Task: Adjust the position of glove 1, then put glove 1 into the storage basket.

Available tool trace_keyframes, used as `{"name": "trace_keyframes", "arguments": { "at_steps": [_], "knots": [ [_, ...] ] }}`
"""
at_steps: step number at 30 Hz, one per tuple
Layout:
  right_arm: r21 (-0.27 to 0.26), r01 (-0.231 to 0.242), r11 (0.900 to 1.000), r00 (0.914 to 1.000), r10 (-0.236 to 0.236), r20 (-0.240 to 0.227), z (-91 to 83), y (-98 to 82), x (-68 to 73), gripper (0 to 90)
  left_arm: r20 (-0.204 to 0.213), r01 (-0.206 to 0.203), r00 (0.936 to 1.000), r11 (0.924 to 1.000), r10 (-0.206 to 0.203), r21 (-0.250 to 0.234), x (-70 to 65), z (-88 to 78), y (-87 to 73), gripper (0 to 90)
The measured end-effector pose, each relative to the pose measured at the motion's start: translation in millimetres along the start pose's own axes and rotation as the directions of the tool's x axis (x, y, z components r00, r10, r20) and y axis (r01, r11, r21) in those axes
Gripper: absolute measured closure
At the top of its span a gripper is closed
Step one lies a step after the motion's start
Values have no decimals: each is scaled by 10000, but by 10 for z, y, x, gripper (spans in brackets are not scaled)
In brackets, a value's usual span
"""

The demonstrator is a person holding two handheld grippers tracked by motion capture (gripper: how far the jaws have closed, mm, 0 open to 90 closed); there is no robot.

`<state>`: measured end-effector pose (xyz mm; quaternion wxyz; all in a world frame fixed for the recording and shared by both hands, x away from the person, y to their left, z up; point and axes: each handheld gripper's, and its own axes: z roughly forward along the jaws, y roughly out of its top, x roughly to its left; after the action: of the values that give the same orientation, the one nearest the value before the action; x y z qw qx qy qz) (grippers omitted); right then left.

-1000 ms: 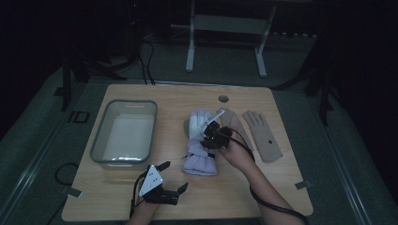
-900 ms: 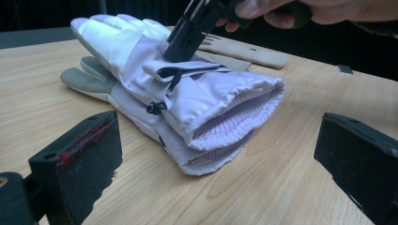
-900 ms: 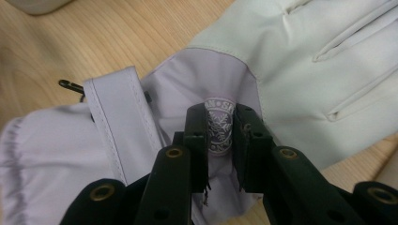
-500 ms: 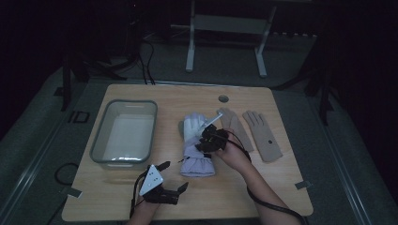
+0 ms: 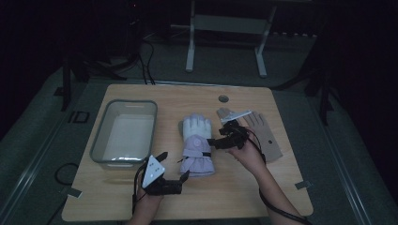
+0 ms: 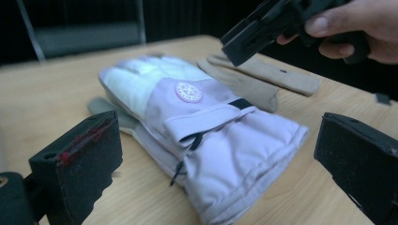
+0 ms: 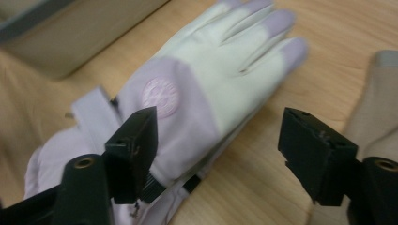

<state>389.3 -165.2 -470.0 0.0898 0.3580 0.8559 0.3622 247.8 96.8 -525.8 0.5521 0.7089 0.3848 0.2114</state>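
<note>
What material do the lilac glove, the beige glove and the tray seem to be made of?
Lilac glove: padded woven fabric, matte, puffy cuff with strap; paler, smoother hand part. Beige glove: looks like suede or soft leather, flat and matte. Tray: probably translucent plastic, with a grey rim and glossy floor.

1. A bin (image 5: pixel 124 132) sits on the left of the table (image 5: pixel 281 187).
2. A padded glove (image 5: pixel 197 145) lies mid-table, right of the bin, fingers pointing far.
3. A thin glove (image 5: pixel 265 133) lies right of the padded glove, apart from it.
4. A round port (image 5: pixel 223 99) is set in the table's far edge, behind both gloves.
</note>
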Motion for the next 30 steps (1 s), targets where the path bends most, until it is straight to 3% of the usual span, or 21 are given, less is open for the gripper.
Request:
{"name": "trace_keyframes", "arguments": {
  "at_steps": [2,3,4,5,6,8,10,12,13,14,15,17,21,24,26,28,30],
  "knots": [
    [-306,-203,9993,9998,204,33,-16,9,4,209,-155,372,9992,9971,-363,657,19,88,117,14],
    [-367,-188,9991,9998,187,-31,-16,10,20,193,-21,454,9990,9953,-453,858,39,131,158,18],
    [-438,-138,9989,9999,138,3,-8,10,34,154,-325,453,9986,9920,-417,1178,41,178,194,68],
    [-462,-75,9989,9999,69,-141,8,7,54,151,-379,543,9981,9877,-493,1468,57,225,217,83],
    [-348,68,9994,9996,-78,-282,31,-3,71,190,-507,657,9970,9830,-578,1717,73,260,229,99],
    [-93,116,9999,9999,-116,6,110,-31,85,250,-829,1063,9924,9740,-913,1999,99,321,218,153],
    [108,-314,9994,9995,314,2,206,-72,54,327,-1017,1387,9879,9615,-1174,2372,114,385,164,187],
    [189,-455,9988,9990,456,-45,258,-94,34,379,-1059,1504,9861,9575,-1277,2460,116,409,133,207],
    [280,-554,9981,9984,556,-69,298,-112,20,415,-1044,1689,9841,9382,-1436,3021,107,505,19,207],
    [673,-853,9941,9950,884,-454,437,-177,-8,436,-1064,1718,9837,9311,-1448,3218,98,537,-28,207],
    [880,-909,9920,9946,950,-426,487,-204,-14,436,-1138,1875,9810,9206,-1574,3426,91,574,-97,207],
    [1116,-1054,9881,9926,1114,-484,548,-249,-37,447,-1125,1931,9801,9176,-1636,3475,93,581,-120,213],
    [1383,-1700,9757,9785,1837,-935,620,-334,-106,434,-1099,2127,9766,9084,-1851,3601,121,604,-207,241],
    [1678,-2021,9649,9673,2234,-1200,649,-338,-119,442,-748,2294,9733,9011,-2172,3681,155,616,-264,302],
    [1769,-2030,9631,9627,2293,-1438,666,-338,-117,512,-284,2289,9715,8996,-2354,3720,168,618,-279,409],
    [1763,-1925,9653,9629,2204,-1553,688,-343,-104,560,-163,2236,9720,9003,-2346,3735,164,616,-290,470],
    [1752,-1887,9663,9624,2174,-1627,705,-350,-104,588,19,2343,9672,8952,-2540,3790,185,617,-293,512]
  ]
}}
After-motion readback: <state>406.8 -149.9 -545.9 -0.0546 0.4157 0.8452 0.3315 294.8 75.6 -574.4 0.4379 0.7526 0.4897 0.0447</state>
